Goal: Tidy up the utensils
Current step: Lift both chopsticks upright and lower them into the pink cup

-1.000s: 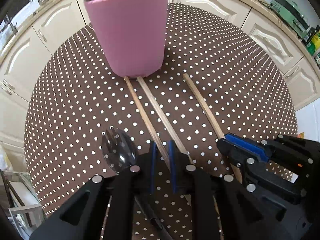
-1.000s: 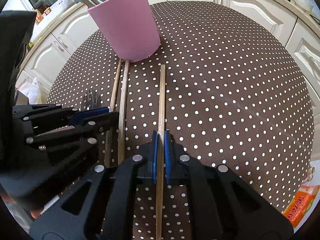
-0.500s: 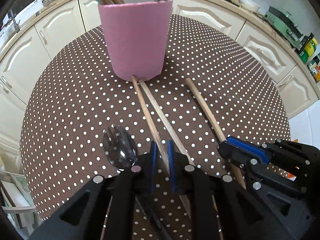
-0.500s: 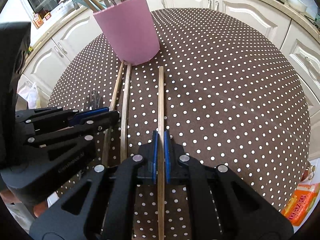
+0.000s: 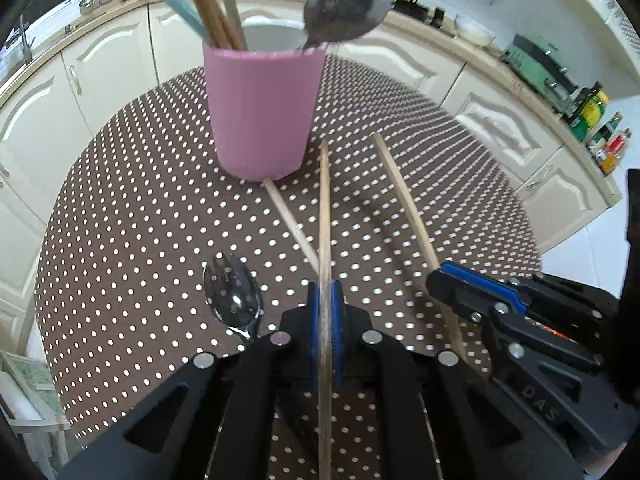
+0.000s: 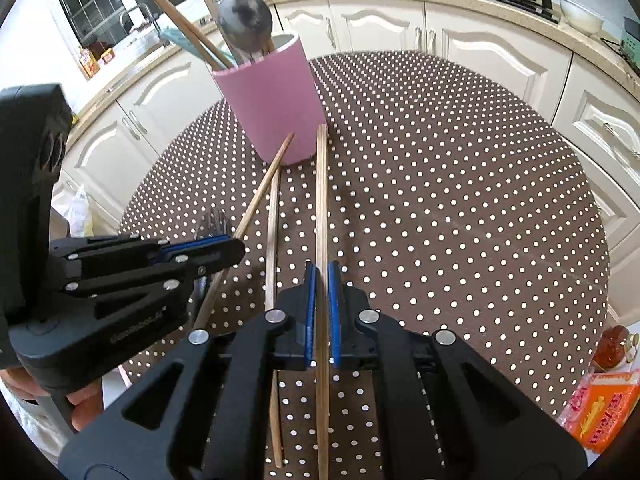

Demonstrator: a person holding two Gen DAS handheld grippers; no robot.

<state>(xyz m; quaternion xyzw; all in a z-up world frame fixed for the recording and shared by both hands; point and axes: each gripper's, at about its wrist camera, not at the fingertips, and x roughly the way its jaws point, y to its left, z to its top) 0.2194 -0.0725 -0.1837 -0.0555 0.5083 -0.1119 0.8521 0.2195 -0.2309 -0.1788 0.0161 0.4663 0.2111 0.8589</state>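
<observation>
Left view: the left gripper (image 5: pixel 325 312) pinches one stick (image 5: pixel 324 216), lifted and pointing at the pink cup (image 5: pixel 262 114). Another stick (image 5: pixel 291 224) lies flat on the table (image 5: pixel 132 216) – a spork (image 5: pixel 232 300) lies beside it.

Right view: the right gripper (image 6: pixel 322 300) pinches its own stick (image 6: pixel 321 200), tip near the cup (image 6: pixel 276 100).
</observation>
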